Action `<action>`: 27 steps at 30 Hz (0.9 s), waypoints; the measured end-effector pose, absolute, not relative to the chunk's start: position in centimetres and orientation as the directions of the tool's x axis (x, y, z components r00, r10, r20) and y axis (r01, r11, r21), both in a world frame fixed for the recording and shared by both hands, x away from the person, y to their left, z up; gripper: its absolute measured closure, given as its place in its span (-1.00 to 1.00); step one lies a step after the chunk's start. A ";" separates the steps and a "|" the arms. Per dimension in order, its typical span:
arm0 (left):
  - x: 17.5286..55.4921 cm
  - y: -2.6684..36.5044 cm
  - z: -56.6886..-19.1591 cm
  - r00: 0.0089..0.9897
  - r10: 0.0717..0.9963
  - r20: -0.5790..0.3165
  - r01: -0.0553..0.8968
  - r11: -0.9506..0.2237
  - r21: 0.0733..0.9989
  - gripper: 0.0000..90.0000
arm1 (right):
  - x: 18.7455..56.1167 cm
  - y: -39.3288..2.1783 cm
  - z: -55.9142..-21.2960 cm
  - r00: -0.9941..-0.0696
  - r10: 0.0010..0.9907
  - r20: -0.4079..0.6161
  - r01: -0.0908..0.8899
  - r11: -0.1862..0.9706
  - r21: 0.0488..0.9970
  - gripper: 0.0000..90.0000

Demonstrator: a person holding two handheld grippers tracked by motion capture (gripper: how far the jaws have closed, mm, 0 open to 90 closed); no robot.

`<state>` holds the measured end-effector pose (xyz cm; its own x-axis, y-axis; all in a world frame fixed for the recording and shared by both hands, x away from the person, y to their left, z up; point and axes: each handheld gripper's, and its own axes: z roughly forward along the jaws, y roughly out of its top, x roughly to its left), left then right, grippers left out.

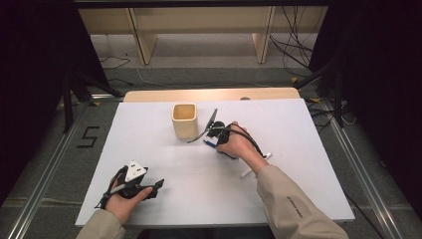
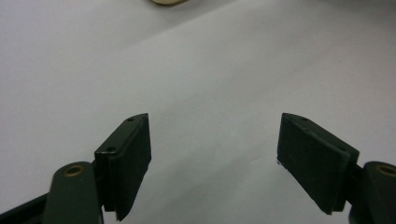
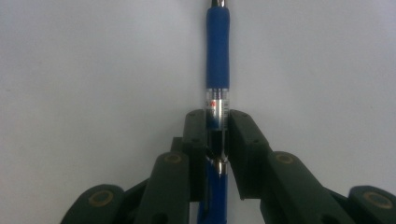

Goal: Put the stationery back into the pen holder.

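Observation:
A blue pen (image 3: 218,56) with a clear barrel lies on the white table, and my right gripper (image 3: 217,126) is shut on its middle, both pads against the barrel. From above, that gripper (image 1: 213,139) sits just right of a tan square cup (image 1: 184,120), with the pen's blue tip (image 1: 209,144) poking out below it. My left gripper (image 1: 156,188) rests near the table's front left. Its jaws stand wide apart over bare table (image 2: 215,158) with nothing between them. The cup's base (image 2: 169,2) shows at the top edge of the left gripper view.
A white pen (image 1: 255,165) lies on the table beside the right forearm. The white table top (image 1: 164,164) runs wide between the two hands. Behind it are a wooden edge (image 1: 209,93), shelving and loose cables on the floor.

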<state>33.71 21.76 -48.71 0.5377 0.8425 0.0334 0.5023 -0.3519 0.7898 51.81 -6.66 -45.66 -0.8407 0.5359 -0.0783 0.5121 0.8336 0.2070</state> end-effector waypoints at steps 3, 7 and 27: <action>33.7 21.7 -48.7 0.539 0.842 0.032 0.503 -0.352 0.790 -0.42 | 51.8 -6.7 -45.7 -0.841 0.535 -0.076 0.511 0.833 0.211 0.73; 33.7 21.8 -48.7 0.539 0.842 0.033 0.502 -0.352 0.790 -0.43 | 51.8 -6.6 -45.7 -0.841 0.536 -0.075 0.513 0.834 0.206 0.75; 33.7 21.8 -48.7 0.537 0.843 0.033 0.501 -0.350 0.791 -0.42 | 51.9 -6.8 -45.6 -0.832 0.551 -0.060 0.530 0.822 0.206 0.76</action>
<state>33.72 21.76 -48.69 0.5370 0.8430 0.0328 0.5012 -0.3501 0.7914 51.90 -6.78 -45.64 -0.8321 0.5514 -0.0600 0.5302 0.8224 0.2063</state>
